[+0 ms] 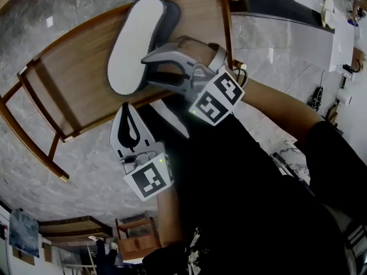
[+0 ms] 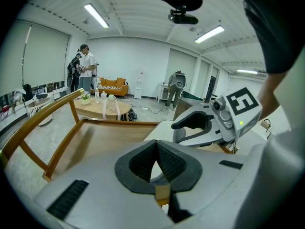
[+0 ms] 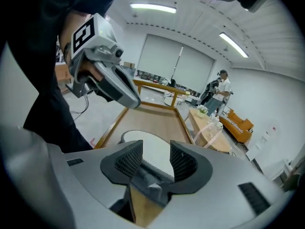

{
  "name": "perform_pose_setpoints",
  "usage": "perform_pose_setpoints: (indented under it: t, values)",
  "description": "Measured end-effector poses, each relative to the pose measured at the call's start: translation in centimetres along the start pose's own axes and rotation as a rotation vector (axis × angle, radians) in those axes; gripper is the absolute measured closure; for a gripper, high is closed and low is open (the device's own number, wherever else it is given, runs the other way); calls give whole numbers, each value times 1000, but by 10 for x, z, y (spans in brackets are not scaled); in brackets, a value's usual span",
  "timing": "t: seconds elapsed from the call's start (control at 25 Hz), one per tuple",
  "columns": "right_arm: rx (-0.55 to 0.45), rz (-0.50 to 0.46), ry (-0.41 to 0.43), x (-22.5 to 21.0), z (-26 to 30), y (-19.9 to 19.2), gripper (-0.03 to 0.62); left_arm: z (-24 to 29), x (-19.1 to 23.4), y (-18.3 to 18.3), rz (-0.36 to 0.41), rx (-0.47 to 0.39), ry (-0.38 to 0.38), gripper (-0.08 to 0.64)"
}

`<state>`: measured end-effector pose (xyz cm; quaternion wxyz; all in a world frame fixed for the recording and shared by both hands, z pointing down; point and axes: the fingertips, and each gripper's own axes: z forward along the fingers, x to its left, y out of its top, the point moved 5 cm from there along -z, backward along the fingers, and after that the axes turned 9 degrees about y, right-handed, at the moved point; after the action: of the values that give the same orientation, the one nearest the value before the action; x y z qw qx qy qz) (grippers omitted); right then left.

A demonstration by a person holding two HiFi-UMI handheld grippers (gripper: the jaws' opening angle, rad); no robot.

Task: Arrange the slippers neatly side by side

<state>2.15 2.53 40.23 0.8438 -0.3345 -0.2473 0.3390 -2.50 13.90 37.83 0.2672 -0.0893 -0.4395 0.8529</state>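
The right gripper (image 1: 148,70) held its jaws spread wide, gripping nothing, at a white slipper (image 1: 135,42) on the wooden bench (image 1: 74,79). The left gripper (image 1: 126,110) had its jaws shut and empty.

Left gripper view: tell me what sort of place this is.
Probably an office lounge or shared workroom rather than a home. It has long ceiling strip lights, an orange sofa against the far wall, and a round wooden table with people standing beside it.

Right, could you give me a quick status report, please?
Left hand-held gripper shut, empty. Right hand-held gripper open at white slipper on wooden rack. Nothing in the way.
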Motion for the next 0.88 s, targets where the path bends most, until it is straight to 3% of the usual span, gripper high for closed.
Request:
perform_pose_setpoints:
  t: [0.28, 0.56, 0.68, 0.88]
  values:
    - [62, -199, 82, 13, 11, -11, 425, -2, 0, -6, -11, -8, 7, 558]
    - [97, -374, 139, 22, 19, -16, 426, -7, -4, -8, 30, -6, -7, 558]
    - [88, -454, 151, 27, 22, -12, 451, -9, -2, -9, 30, -8, 0, 558]
    - [105, -502, 196, 37, 30, -15, 454, -12, 3, -10, 22, -11, 15, 558]
